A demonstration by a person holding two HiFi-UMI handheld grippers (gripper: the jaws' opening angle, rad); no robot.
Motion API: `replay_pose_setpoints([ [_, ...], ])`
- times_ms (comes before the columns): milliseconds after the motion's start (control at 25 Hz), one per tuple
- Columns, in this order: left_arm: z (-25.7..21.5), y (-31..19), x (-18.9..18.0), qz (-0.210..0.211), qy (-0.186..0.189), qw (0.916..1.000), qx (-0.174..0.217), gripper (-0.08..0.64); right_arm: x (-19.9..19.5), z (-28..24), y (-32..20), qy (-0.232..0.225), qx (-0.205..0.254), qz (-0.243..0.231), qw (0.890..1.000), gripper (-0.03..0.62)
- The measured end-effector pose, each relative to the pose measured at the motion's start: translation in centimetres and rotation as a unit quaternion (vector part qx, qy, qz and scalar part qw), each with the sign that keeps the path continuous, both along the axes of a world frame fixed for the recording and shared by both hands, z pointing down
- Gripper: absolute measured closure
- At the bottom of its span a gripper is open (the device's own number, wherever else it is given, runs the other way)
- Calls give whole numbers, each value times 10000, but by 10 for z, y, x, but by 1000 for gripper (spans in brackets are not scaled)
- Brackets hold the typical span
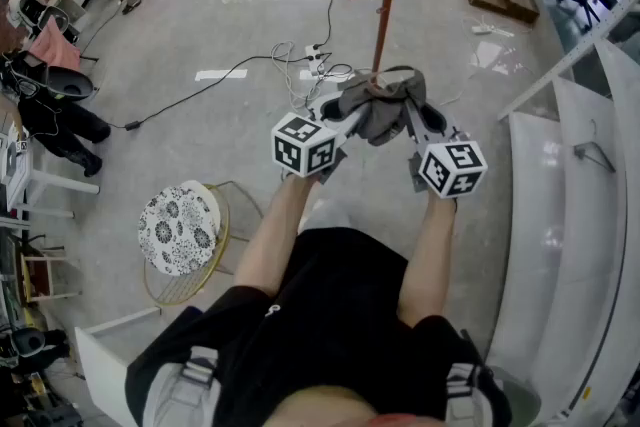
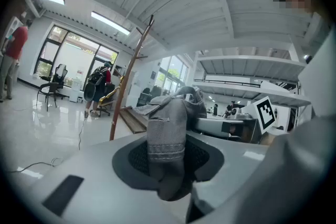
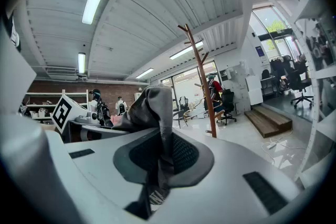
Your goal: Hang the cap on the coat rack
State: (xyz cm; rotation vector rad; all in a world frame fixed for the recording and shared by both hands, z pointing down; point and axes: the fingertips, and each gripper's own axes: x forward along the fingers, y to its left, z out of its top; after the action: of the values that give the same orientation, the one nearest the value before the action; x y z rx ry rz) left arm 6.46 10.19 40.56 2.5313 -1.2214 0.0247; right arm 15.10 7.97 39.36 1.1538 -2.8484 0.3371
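Note:
A grey cap hangs stretched between both grippers, held up in front of the brown coat rack pole. My left gripper is shut on the cap's fabric, which bunches up between its jaws. On the other side, the right gripper is shut on another fold of the cap. The coat rack stands upright with short pegs near its top, a little beyond the cap. In the left gripper view the rack pole leans across the left half.
A round patterned stool stands at my left. Cables and a power strip lie on the floor near the rack's base. White shelving runs along the right. People and office chairs are at the far left and back.

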Motion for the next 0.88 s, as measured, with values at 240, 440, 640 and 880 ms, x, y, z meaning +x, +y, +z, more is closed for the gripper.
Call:
replay_pose_setpoints([
  [240, 17, -25, -14, 71, 50, 9998, -153, 465, -16, 18, -27, 46, -141, -132, 9998, 571],
  [440, 37, -65, -20, 221, 186, 9992, -260, 465, -21, 36, -65, 201, -224, -198, 9994, 571],
  [640, 54, -119, -16, 479, 181, 9978, -421, 465, -18, 53, -118, 138, -551, 3, 9984, 571],
  [880, 86, -194, -27, 701, 57, 9945, -780, 465, -34, 87, -193, 355, -1035, 55, 9940, 571],
])
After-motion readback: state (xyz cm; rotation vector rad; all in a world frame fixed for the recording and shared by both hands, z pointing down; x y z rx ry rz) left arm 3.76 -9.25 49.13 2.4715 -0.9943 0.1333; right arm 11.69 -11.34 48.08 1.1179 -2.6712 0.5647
